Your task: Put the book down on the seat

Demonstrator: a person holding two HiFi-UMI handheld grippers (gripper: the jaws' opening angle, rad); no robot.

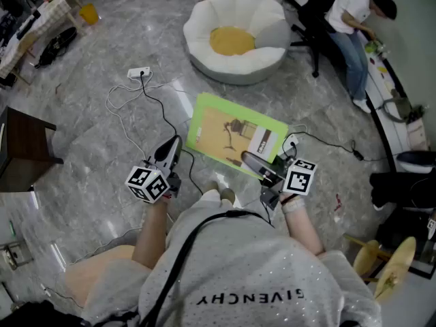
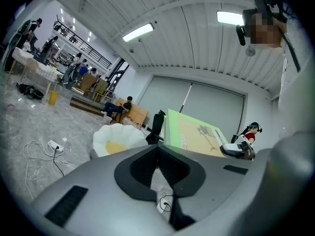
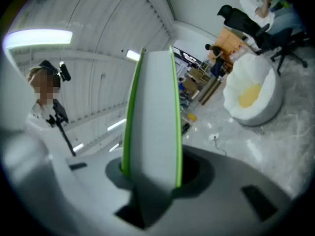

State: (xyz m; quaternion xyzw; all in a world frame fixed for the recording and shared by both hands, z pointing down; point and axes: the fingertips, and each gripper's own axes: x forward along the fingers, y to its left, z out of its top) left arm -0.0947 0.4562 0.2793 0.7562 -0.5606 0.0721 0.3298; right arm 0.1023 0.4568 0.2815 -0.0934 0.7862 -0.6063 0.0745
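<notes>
A large book with a green cover (image 1: 231, 138) hangs level above the marble floor. My right gripper (image 1: 253, 161) is shut on its near corner. In the right gripper view the book's page edge (image 3: 152, 122) stands upright between the jaws of the right gripper (image 3: 150, 181). The seat, a white flower-shaped floor cushion with a yellow middle (image 1: 235, 39), lies well beyond the book, and shows too as the cushion (image 2: 115, 141) and the cushion (image 3: 251, 95). My left gripper (image 1: 174, 145) is left of the book, apart from it. Its jaws meet with nothing between them at the left gripper (image 2: 157, 147).
A white power strip (image 1: 139, 73) with looping cables lies on the floor to the left. A person sits on an office chair (image 1: 354, 19) at the top right. Dark wooden furniture (image 1: 27, 145) stands at the left edge, a yellow stool (image 1: 381, 261) at the bottom right.
</notes>
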